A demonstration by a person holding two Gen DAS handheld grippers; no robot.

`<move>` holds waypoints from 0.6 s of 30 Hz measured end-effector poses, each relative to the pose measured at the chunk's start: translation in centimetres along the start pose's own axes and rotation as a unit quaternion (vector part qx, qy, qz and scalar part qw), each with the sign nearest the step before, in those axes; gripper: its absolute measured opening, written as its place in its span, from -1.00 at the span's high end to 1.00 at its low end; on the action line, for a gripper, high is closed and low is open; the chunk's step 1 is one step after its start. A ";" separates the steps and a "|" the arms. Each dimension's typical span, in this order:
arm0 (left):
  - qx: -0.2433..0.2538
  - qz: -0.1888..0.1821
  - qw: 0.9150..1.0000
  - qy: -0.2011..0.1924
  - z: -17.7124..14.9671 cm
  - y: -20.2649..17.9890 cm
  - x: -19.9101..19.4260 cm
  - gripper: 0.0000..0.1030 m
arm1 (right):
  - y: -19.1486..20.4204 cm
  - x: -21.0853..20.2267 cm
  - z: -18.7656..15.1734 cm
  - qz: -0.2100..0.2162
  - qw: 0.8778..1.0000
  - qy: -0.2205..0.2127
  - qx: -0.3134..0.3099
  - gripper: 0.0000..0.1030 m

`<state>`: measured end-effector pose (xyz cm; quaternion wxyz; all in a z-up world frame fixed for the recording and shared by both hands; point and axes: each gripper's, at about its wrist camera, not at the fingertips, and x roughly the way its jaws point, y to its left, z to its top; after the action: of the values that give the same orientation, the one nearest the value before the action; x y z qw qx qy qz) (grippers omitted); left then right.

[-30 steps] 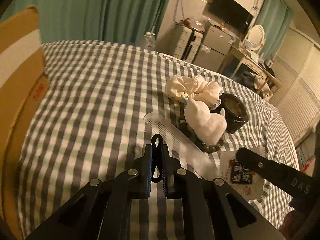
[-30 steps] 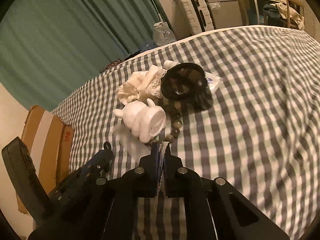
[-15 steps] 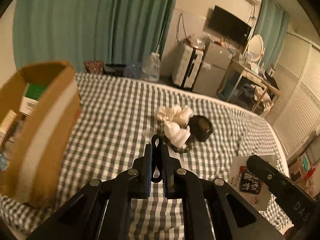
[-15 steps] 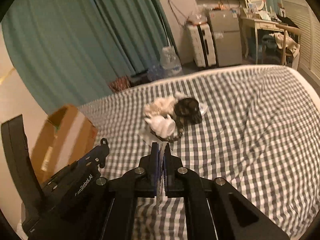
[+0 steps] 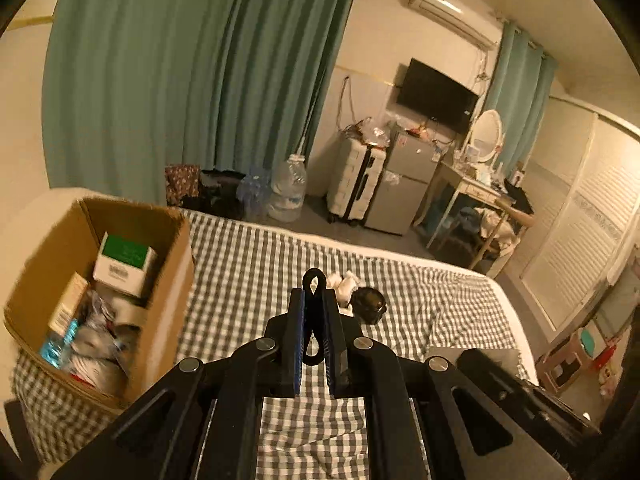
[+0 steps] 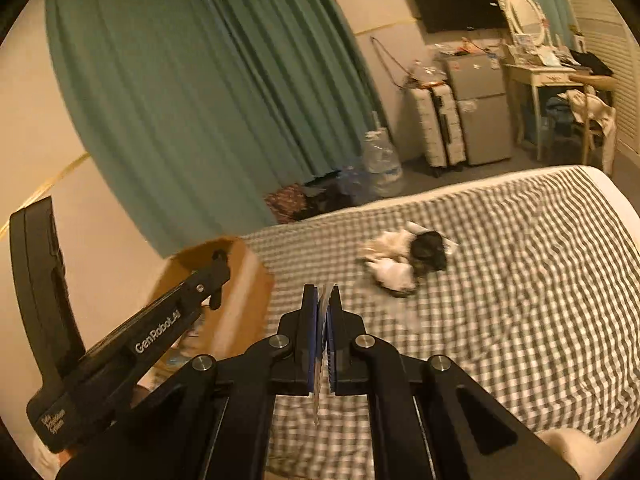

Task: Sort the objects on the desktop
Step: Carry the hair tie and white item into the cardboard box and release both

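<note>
My left gripper [image 5: 314, 298] is shut on a small black loop-shaped clip [image 5: 314, 284] and is held high above the checked bed [image 5: 248, 264]. My right gripper [image 6: 322, 294] is shut on a thin flat packet [image 6: 323, 308], seen edge-on. An open cardboard box [image 5: 168, 280] with several items inside stands at the bed's left end; it also shows in the right wrist view [image 6: 240, 280]. A small pile stays on the bed: white cloth and figurine [image 6: 390, 270] and a black round jar [image 6: 430, 252], also seen in the left wrist view [image 5: 370, 304].
Teal curtains [image 5: 180, 80] hang behind the bed. A water bottle [image 5: 290, 188], a white suitcase [image 5: 354, 180], a small fridge [image 5: 404, 184] and a dressing table [image 5: 476, 192] stand beyond the bed. The left gripper's body [image 6: 132, 344] crosses the right wrist view.
Both grippers have risen and pulled far back from the pile, still shut on their items. The open box has come into the left wrist view at the left.
</note>
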<state>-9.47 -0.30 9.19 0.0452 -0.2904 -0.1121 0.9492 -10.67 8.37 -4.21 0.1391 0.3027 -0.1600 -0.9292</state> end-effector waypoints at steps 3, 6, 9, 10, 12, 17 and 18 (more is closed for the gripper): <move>0.001 0.007 1.000 -0.004 1.6 2.2 -1.6 0.84 | 3.1 0.3 0.6 0.017 1.000 0.002 -0.018 0.93; 0.010 0.021 1.000 -0.008 3.3 4.7 -2.8 0.84 | 6.3 0.9 1.1 0.025 0.999 0.003 -0.038 0.93; 0.021 0.021 1.000 0.001 4.4 7.4 -3.5 0.84 | 9.7 2.1 1.3 0.038 0.997 0.009 -0.059 0.93; 0.023 0.026 0.999 0.006 4.7 8.7 -3.5 0.84 | 11.2 3.0 1.4 0.042 0.997 0.013 -0.067 0.93; 0.022 0.038 0.999 0.007 4.9 11.0 -3.4 0.84 | 13.0 4.4 1.2 0.051 0.995 0.022 -0.079 0.93; -0.011 0.063 0.998 0.029 3.8 18.6 -1.3 0.84 | 17.0 10.0 0.0 0.057 0.991 0.066 -0.098 0.93; -0.014 0.065 0.997 0.036 3.5 19.6 -0.7 0.84 | 17.5 11.3 -0.1 0.058 0.990 0.077 -0.099 0.93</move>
<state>-11.31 -20.12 7.69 -0.0168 -0.3314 -0.1050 0.9375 -16.53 -11.57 -3.47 0.2338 0.3479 -0.0738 -0.9049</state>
